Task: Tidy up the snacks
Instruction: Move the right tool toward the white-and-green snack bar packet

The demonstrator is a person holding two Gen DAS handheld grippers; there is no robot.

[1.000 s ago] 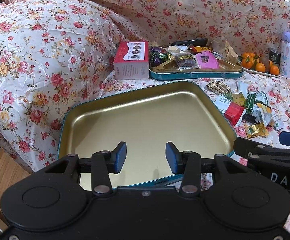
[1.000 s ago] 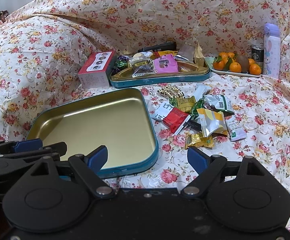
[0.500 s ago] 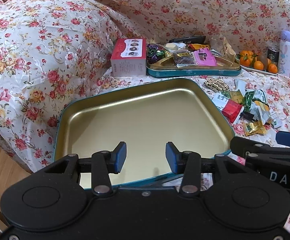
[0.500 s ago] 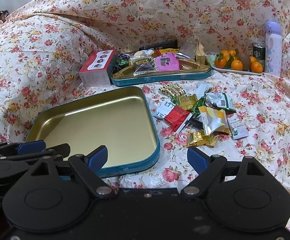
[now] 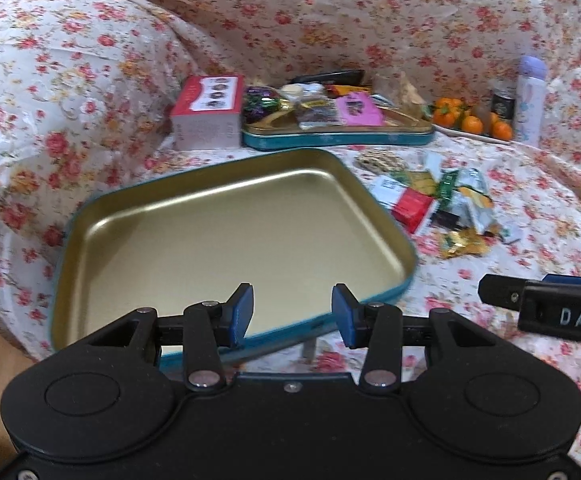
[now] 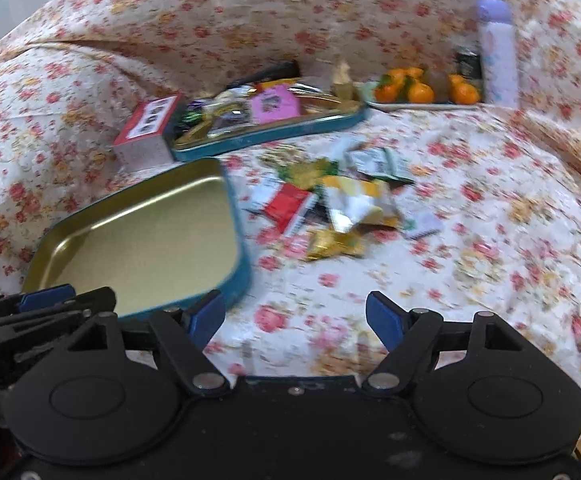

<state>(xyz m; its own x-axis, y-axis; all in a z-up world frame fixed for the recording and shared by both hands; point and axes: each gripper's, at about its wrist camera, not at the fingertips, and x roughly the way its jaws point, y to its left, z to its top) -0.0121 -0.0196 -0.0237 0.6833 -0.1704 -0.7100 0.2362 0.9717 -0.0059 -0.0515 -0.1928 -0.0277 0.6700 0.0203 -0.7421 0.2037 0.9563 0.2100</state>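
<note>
Both fingers released, right (image 6: 295, 322) narrowing; smooth gold tin tray (image 5: 226, 236), crinkly wrappers (image 6: 330, 208).

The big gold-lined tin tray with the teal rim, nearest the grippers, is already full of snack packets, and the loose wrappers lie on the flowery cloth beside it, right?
Not quite. The gold-lined tin tray with the teal rim is empty: the left wrist view shows only its bare gold floor. The loose snack wrappers do lie on the flowery cloth beside it, as you said.

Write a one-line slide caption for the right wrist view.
Right gripper, jaws open and just narrowing with nothing between them, points at loose snacks beside the empty tin.
</note>
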